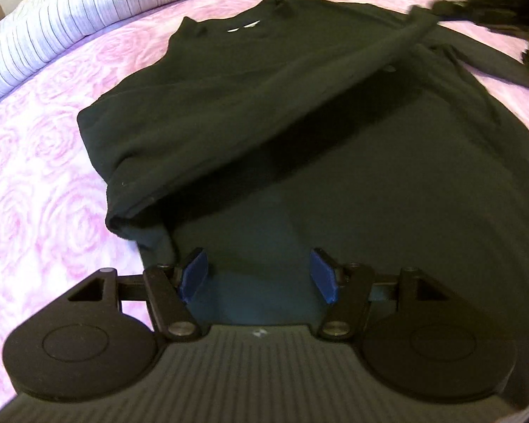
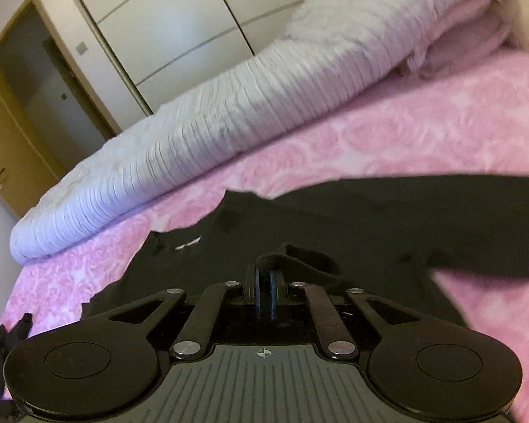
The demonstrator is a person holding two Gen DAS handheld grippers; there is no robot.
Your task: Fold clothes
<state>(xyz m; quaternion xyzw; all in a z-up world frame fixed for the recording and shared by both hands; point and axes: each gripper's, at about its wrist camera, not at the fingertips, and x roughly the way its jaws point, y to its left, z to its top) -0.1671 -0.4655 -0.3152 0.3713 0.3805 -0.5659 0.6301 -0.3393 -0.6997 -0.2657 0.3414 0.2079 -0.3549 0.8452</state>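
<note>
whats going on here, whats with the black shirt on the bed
A person holding a gripper in each hand is folding a black shirt spread on a pink bedspread. The right gripper is shut on a sleeve cuff, with the sleeve stretched across the shirt's body. The left gripper is open above the shirt's lower part, holding nothing. A rolled white quilt lies beyond.

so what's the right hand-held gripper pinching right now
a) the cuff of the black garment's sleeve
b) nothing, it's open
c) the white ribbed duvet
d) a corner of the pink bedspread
a: the right hand-held gripper is shut with the sleeve cuff of the black garment clamped between its blue pads.
</note>
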